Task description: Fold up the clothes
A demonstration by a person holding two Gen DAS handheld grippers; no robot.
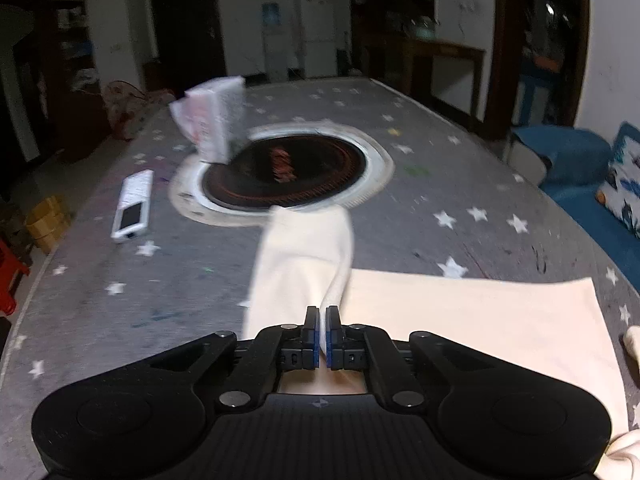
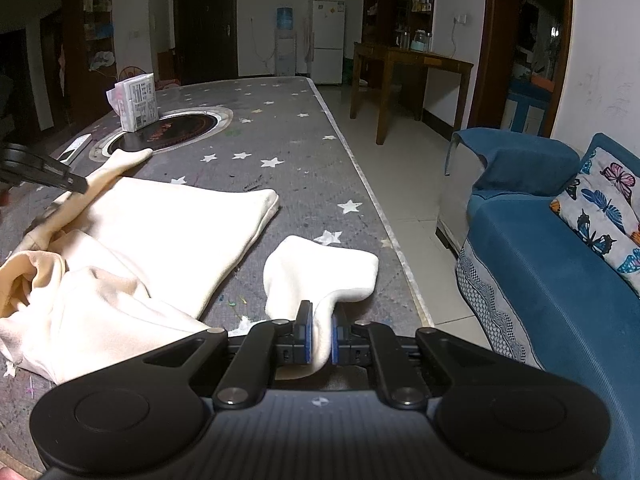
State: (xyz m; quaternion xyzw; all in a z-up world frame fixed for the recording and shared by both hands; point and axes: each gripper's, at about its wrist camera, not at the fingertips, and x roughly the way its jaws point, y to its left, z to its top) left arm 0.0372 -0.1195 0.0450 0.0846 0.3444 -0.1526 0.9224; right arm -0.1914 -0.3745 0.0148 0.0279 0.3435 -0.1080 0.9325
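**Cream garment pinched at both ends, mid-fold on the starry surface**

Cream garment [image 2: 168, 220] spread across the near part of the grey star-print surface [image 2: 280, 140], bunched and wrinkled at near left in the right wrist view, flatter toward the middle. Left gripper [image 1: 323, 322] with jaws clamped tight on a sleeve [image 1: 300, 264], just a sliver of cloth showing between the blue pads; sleeve lifted and draped forward toward the round burner inset [image 1: 284, 172]. Flat panel of the same garment lying to the right of it in the left wrist view. Right gripper [image 2: 321, 330] with jaws closed on the other sleeve [image 2: 320, 272], cuff end flopped out ahead, close to the right edge of the surface. Left gripper also visible at far left in the right wrist view [image 2: 80, 184], touching the stretched-out sleeve there.

Other stuff around: tissue pack [image 2: 136, 102] standing at the far rim of the burner inset, white remote [image 1: 134, 208] lying left of the inset. Off the surface to the right, blue sofa [image 2: 540, 240] with a butterfly cushion [image 2: 600, 208]. Far back, wooden table [image 2: 408, 68], white fridge [image 2: 328, 40], water dispenser [image 2: 285, 40]. Left wrist view pretty blurry overall.
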